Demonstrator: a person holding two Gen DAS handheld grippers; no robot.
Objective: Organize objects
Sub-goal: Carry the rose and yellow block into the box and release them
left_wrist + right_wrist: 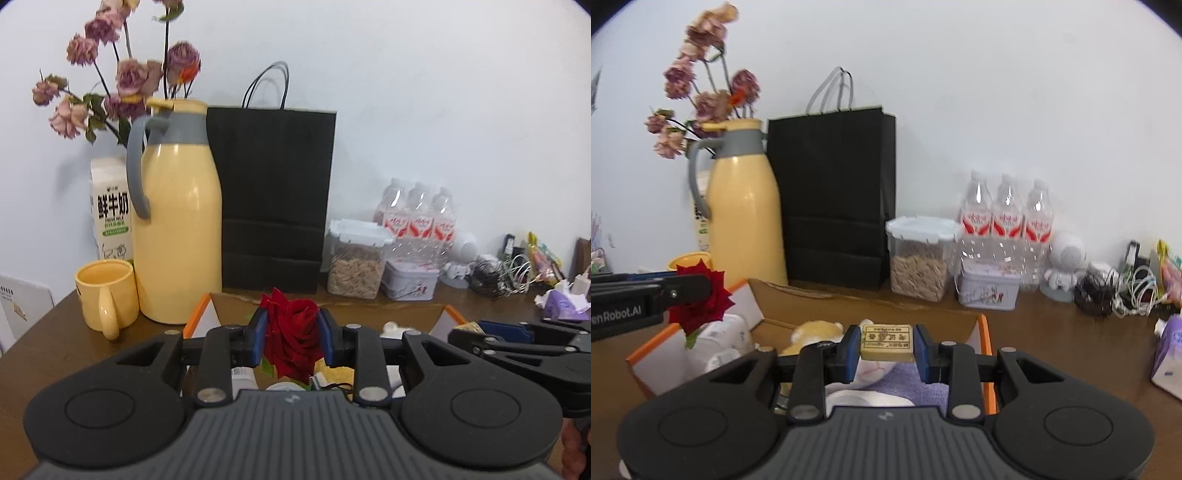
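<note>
The left tool (291, 338) pinches a dark red rose bloom (291, 332); the right tool (886, 349) pinches a small tan printed eraser block (886, 341). Both hang over the open orange-edged cardboard box (986, 332) on the brown wooden surface (1071, 343), with a yellow thermos jug (177, 221) far left.

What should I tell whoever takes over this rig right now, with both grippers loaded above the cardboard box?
Left gripper: shut on the red artificial rose, held above the box.
Right gripper: shut on the small cream rectangular eraser, also above the box.
Open cardboard box with orange edges: a yellow plush toy, a purple cloth and white items lie inside.
Done: both pieces picked up.
Left: set each down where it belongs; the destination isn't evident. Sort the remaining contents.
</note>
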